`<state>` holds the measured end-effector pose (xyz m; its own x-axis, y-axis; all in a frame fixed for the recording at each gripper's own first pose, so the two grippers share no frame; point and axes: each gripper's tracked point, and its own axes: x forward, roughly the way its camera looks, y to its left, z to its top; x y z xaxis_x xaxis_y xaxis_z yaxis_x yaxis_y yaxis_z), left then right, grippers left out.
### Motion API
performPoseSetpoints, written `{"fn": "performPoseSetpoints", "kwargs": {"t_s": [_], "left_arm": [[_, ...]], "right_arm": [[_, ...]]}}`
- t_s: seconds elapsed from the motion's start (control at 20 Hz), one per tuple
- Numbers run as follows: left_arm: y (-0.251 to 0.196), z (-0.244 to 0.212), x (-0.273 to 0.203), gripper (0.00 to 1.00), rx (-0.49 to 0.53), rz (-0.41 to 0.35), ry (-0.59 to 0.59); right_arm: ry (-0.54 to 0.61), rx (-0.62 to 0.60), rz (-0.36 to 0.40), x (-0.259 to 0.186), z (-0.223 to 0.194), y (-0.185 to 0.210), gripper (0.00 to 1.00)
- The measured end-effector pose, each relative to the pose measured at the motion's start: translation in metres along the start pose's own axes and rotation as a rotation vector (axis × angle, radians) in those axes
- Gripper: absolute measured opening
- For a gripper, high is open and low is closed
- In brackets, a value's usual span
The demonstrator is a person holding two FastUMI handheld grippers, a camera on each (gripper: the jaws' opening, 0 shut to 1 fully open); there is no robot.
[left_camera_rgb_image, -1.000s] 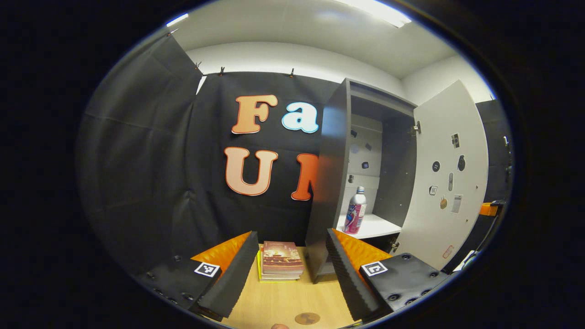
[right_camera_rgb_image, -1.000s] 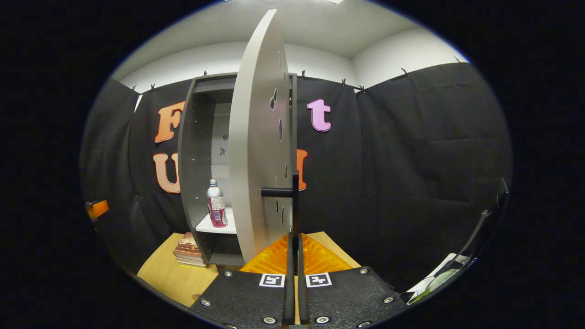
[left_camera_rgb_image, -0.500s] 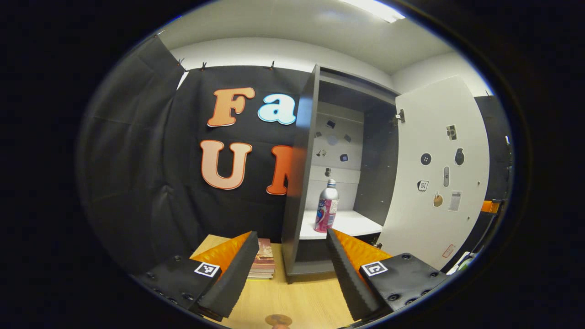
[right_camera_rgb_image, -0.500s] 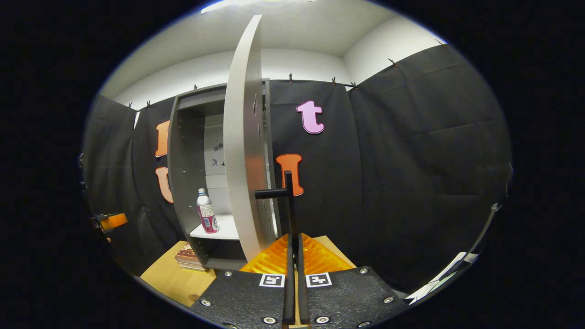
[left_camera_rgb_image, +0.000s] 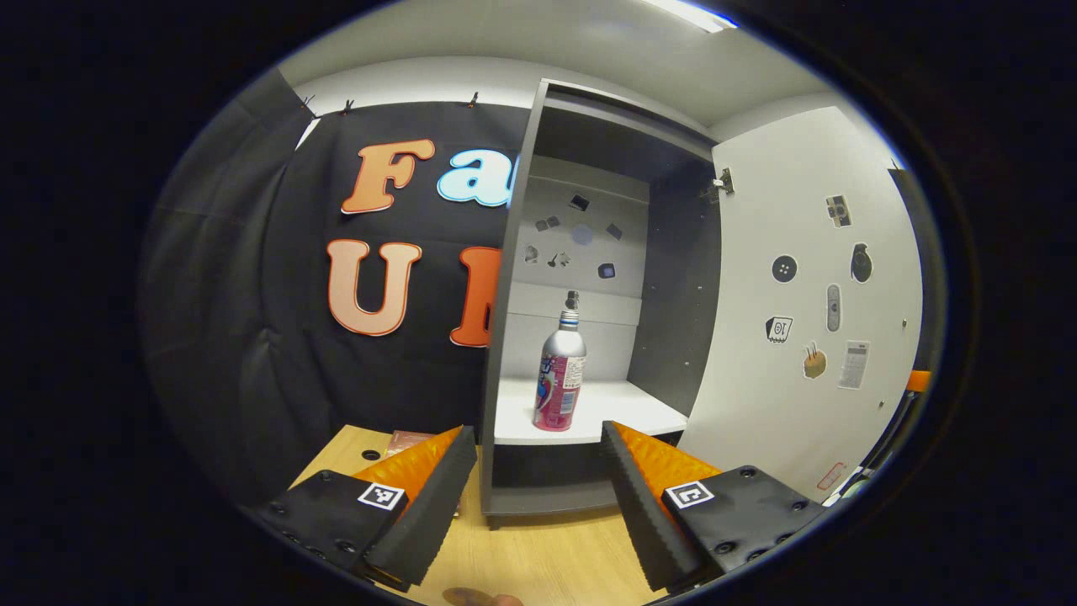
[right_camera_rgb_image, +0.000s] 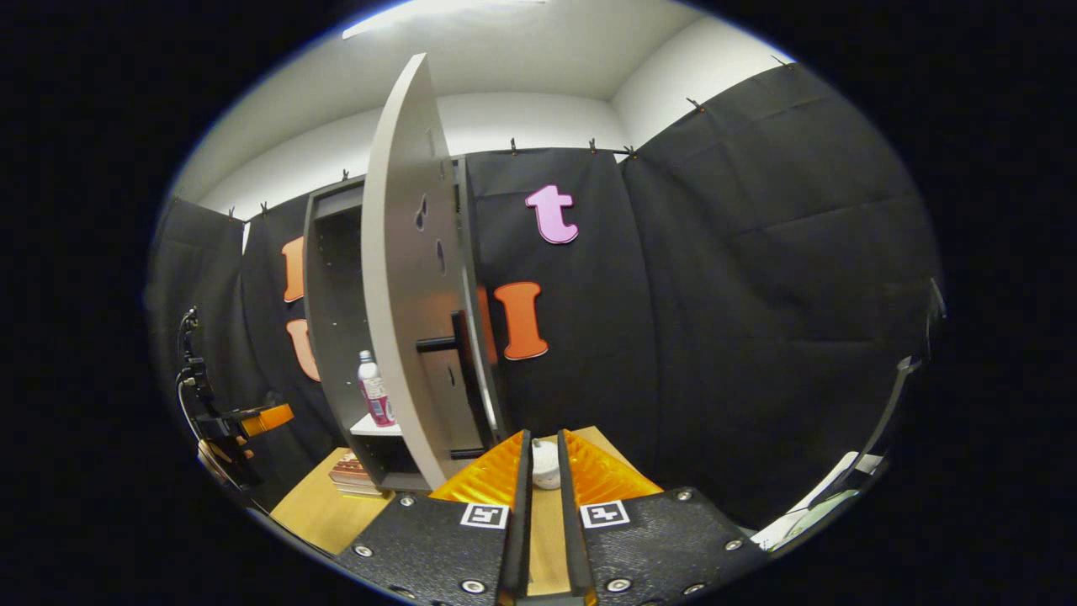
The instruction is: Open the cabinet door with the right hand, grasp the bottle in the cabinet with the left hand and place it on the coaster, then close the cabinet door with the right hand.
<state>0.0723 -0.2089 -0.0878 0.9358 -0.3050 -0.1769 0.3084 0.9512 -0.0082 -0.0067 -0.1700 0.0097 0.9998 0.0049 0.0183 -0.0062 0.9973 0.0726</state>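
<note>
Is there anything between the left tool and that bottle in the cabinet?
No. In the left gripper view the left tool points at the bottle with open air, the shelf's bare white front and the cabinet's dark lower edge between them.

books (right_camera_rgb_image: 352,475): stacked on bench (right_camera_rgb_image: 315,513), beside cabinet base | small white object (right_camera_rgb_image: 545,465): on bench

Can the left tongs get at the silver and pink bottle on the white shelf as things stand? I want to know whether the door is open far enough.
Probably yes. The light grey cabinet door is swung wide to the side, and the open left tongs face the silver and pink bottle with nothing between them.
</note>
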Motion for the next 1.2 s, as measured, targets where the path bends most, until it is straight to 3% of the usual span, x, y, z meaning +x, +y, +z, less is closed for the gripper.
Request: {"fn": "performPoseSetpoints", "kwargs": {"t_s": [0.05,0.1,0.15,0.3,0.4,0.45,0.5,0.55,0.6,0.7,0.8,0.85,0.9,1.2], "left_arm": [[-0.007,0.002,0.010,0.97,-0.006,-0.003,-0.006],[-0.009,0.006,0.020,0.97,-0.005,-0.003,-0.008],[-0.012,0.009,0.031,0.94,-0.002,0.002,-0.012],[-0.022,0.016,0.071,0.94,-0.004,0.000,-0.016],[-0.023,0.016,0.094,0.94,0.023,0.008,-0.011],[-0.026,0.015,0.108,0.94,0.031,0.009,-0.009],[-0.028,0.015,0.121,0.97,0.040,0.010,-0.010],[-0.030,0.017,0.132,0.94,0.049,0.011,-0.014],[-0.032,0.018,0.142,1.00,0.056,0.011,-0.018],[-0.036,0.011,0.163,0.97,0.048,0.001,-0.002],[-0.038,0.006,0.181,1.00,0.035,0.000,0.014],[-0.035,0.007,0.189,0.94,0.037,0.013,0.019],[-0.033,0.007,0.197,0.97,0.041,0.024,0.022],[-0.024,0.003,0.238,0.97,0.057,0.042,0.031]], "right_arm": [[0.005,-0.010,-0.030,-0.001,-0.002,-0.010,0.25],[0.004,-0.008,-0.050,-0.001,0.000,-0.017,0.24],[0.000,-0.001,-0.054,0.001,0.002,-0.020,0.43],[0.004,-0.010,-0.070,0.008,0.001,-0.024,0.75],[0.010,-0.038,-0.087,0.014,-0.002,-0.029,0.84],[0.013,-0.048,-0.093,0.017,-0.004,-0.030,0.96],[0.014,-0.052,-0.099,0.022,-0.006,-0.028,0.92],[0.015,-0.051,-0.105,0.024,-0.007,-0.029,0.93],[0.014,-0.045,-0.110,0.028,-0.005,-0.031,0.93],[0.010,-0.031,-0.124,0.028,-0.003,-0.040,0.93],[0.011,-0.022,-0.145,0.027,-0.002,-0.050,0.93],[0.011,-0.018,-0.155,0.026,-0.002,-0.054,0.93],[0.009,-0.015,-0.165,0.025,-0.001,-0.058,0.93],[0.004,0.031,-0.218,0.026,0.000,-0.084,0.93]]}}
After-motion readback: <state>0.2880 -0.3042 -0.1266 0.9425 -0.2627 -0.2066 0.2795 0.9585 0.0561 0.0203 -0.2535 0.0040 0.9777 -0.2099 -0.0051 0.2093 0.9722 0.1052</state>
